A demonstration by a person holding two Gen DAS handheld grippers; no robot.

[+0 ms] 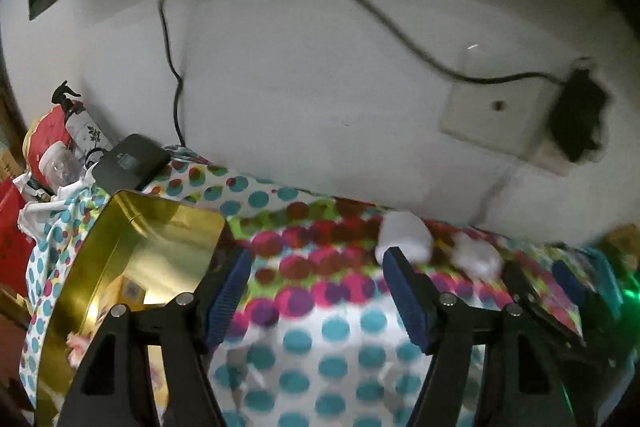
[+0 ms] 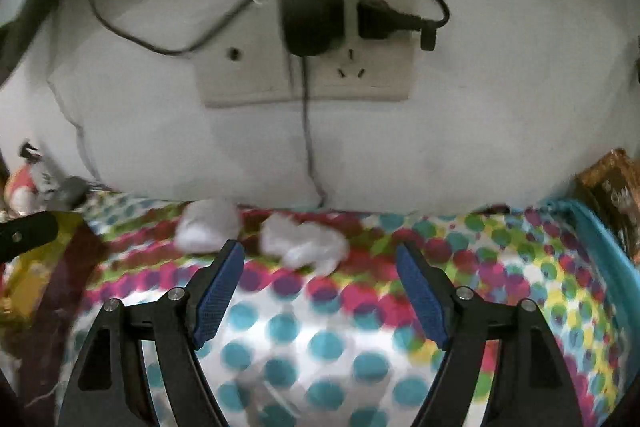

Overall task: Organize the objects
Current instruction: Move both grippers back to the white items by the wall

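1. My left tool (image 1: pixel 316 263) and right tool (image 2: pixel 320 263) both gape wide, empty, above the dotted cloth (image 2: pixel 320 343) on the surface.
2. Farther off, near the wall, lie a white roll (image 2: pixel 208 227) and crumpled white wad (image 2: pixel 304 241): probably light, soft, squashy; I'd pinch each across its middle.

Two white items sit side by side on the dotted table cloth (image 2: pixel 320 307), close to the wall: a smooth white roll (image 2: pixel 208 227) on the left and a crumpled white wad (image 2: pixel 304 243) on the right. Off at the left edge stands an open gold tin (image 1: pixel 132 259), with small pale scraps lying inside.
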